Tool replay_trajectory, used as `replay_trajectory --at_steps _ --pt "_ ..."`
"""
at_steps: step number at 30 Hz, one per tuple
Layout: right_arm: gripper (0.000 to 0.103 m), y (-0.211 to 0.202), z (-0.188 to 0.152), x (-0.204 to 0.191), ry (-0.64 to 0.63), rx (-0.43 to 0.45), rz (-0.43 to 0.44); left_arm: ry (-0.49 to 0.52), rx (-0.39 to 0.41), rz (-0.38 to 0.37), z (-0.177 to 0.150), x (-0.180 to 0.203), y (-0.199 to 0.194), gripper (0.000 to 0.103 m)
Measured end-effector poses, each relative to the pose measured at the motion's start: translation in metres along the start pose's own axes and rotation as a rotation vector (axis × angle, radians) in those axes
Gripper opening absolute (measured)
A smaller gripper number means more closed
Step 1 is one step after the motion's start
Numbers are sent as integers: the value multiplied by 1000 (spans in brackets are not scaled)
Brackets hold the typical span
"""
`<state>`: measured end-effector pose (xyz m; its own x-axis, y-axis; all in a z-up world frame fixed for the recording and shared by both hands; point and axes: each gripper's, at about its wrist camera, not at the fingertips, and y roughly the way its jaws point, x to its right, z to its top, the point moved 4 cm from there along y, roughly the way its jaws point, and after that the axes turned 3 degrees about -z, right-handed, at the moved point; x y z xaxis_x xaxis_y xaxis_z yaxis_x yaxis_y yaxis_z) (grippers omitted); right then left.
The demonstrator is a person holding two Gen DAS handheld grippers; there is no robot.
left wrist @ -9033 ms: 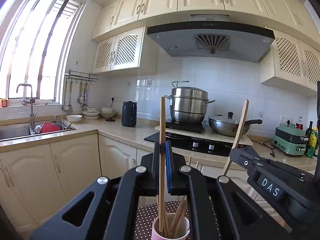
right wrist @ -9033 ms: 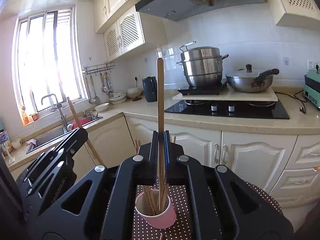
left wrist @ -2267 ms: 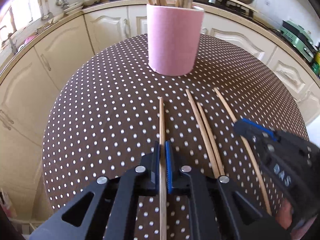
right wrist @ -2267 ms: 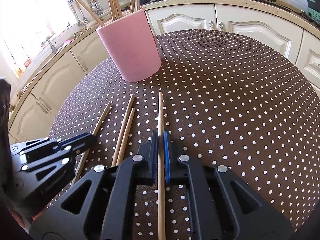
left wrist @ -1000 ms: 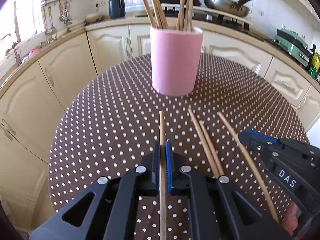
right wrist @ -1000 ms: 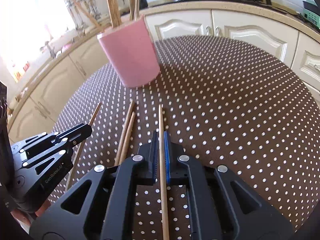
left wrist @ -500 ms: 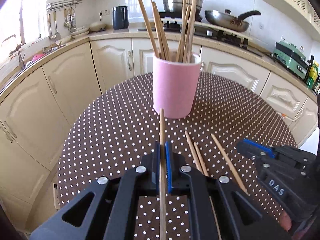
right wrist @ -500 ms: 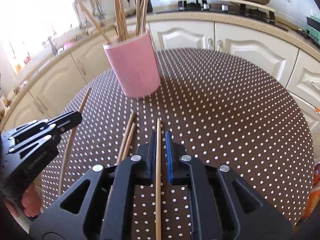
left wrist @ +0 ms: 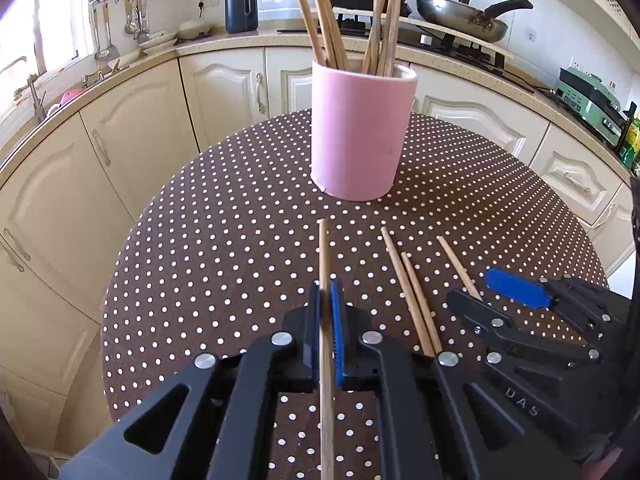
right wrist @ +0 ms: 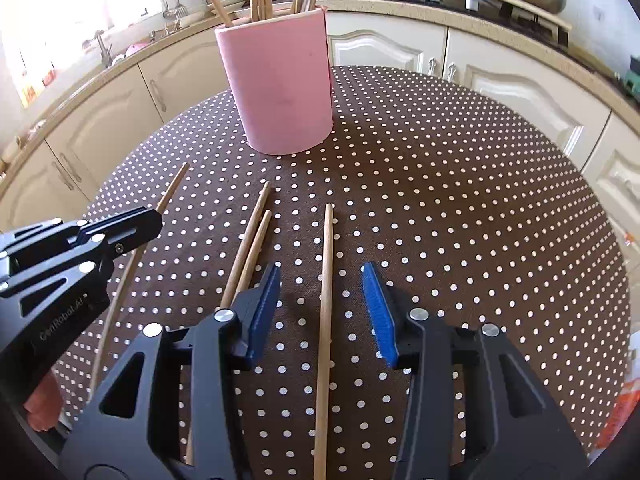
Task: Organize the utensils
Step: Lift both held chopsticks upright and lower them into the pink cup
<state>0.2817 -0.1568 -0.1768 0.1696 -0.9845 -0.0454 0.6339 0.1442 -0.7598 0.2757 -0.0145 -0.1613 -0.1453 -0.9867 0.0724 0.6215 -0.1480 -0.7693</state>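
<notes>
Your left tongs point(left wrist: 326, 300) are clamped on one chopstick point(left wrist: 323, 256), right tongs point(right wrist: 322, 292) spread wide around another point(right wrist: 326, 280) lying on the table point(right wrist: 460, 184), so with several already in the pink cup point(right wrist: 280, 80), I count four left, including a loose pair point(right wrist: 250, 240).

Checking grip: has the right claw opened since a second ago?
Yes. The right claw now gapes around its chopstick, which lies on the dotted tablecloth.

a home kitchen — cream cabinets point(left wrist: 224, 92), stove with pan point(left wrist: 460, 20), sink tap point(left wrist: 28, 80).
</notes>
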Motion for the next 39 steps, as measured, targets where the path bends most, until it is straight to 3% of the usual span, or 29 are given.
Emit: replay_trajectory --at_steps 2,4,10,17,39 --pt "12 1 1 -1 -7 6 -37 -6 -9 1 -1 -1 3 6" --pt "6 2 1 4 19 5 -30 -12 -17 0 -2 -3 5 6" --pt "6 0 1 19 97 11 41 -14 4 -12 -1 -2 -1 6" --pt "6 -37 23 32 150 127 102 -7 57 -24 14 3 -17 6" --pt "6 -132 79 52 215 455 89 36 316 -31 74 27 -95 6"
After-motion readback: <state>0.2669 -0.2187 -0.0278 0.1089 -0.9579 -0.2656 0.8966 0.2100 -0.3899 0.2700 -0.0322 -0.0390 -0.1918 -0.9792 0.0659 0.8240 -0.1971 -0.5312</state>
